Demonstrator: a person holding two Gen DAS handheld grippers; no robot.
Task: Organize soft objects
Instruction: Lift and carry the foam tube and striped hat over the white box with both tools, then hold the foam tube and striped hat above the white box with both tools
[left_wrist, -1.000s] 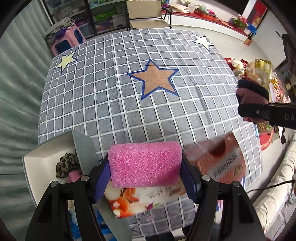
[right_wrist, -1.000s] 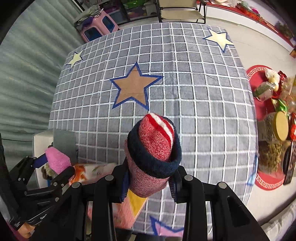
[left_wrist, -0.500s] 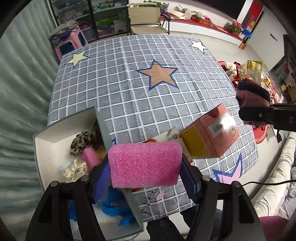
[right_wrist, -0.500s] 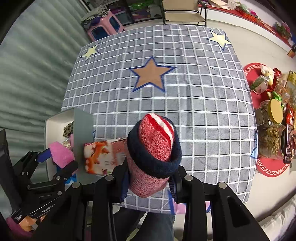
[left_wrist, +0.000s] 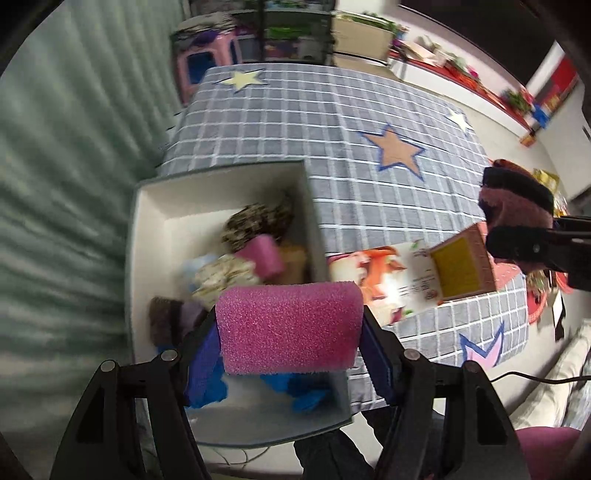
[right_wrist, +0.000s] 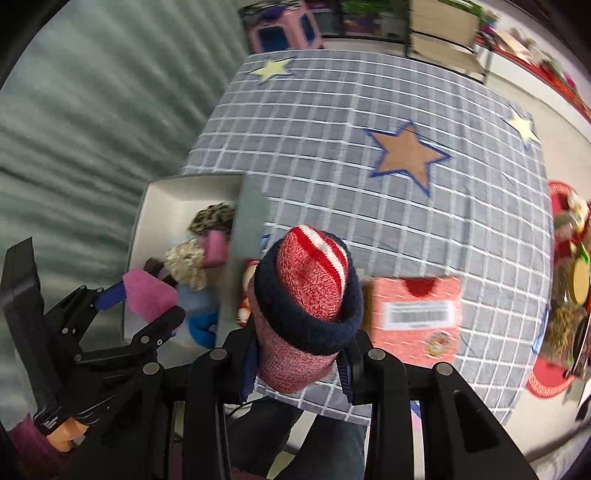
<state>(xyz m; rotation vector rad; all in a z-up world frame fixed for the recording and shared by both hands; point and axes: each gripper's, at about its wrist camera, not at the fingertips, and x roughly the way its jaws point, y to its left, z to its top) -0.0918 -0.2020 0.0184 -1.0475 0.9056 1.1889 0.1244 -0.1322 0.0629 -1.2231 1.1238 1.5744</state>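
Sponge (left_wrist: 288, 326) first: the left gripper (left_wrist: 290, 332), clamped on that pink foam block, has swung from over the tablecloth (left_wrist: 332, 122) to hang above the open bin (left_wrist: 144, 236) at the table's near-left corner — likely the drop point, already holding other soft items. Right gripper (right_wrist: 301, 343) — just right of the bin — still grips the rolled sock (right_wrist: 306, 295), probably next.
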